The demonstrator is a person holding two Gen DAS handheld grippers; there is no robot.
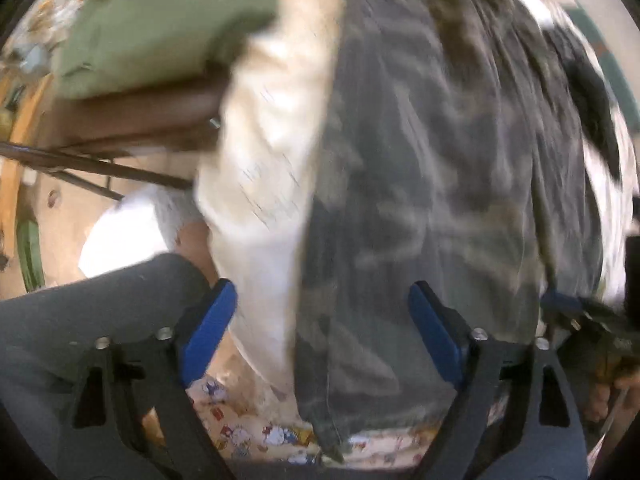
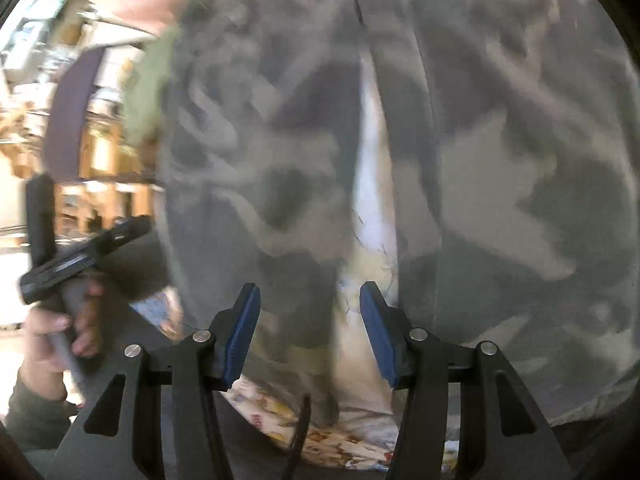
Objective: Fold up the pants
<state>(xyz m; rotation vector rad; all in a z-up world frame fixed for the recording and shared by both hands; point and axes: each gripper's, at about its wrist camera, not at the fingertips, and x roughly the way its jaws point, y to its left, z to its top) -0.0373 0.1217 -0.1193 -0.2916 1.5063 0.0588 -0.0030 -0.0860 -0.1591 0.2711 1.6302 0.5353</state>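
My left tool (image 1: 322, 330) hangs over the camouflage pants (image 1: 432, 184), its blue pads (image 1: 208, 328) spread wide with nothing pinched; the cloth lies beyond the tips, under the right pad, while the left pad sits over a pale sheet (image 1: 260, 184). Nearest me, below the fingers, a cartoon-print cloth (image 1: 256, 436) peeks out from under the pants' hem. A dark sleeve (image 1: 80, 320) crosses in at the left of that tool. Farther out to its upper left lies a folded olive-green garment (image 1: 160, 28) on a brown desk (image 1: 152, 116), whose edge is all I can see. At the right rim, the other tool's blue tip is just visible but blurred.

My right tool (image 2: 310, 330) is half spread, pads (image 2: 242, 332) apart and gripping nothing, aimed at the gap between the two pant legs (image 2: 260, 160), where a strip of the pale sheet (image 2: 374, 184) shows through. The same printed cloth (image 2: 320, 436) lies closest, beneath the fingers. Off to the tool's left, my left hand (image 2: 56, 328) holds the grip of the other rig. Motion blur softens both views, so I cannot tell whether the pants lie flat or bunched
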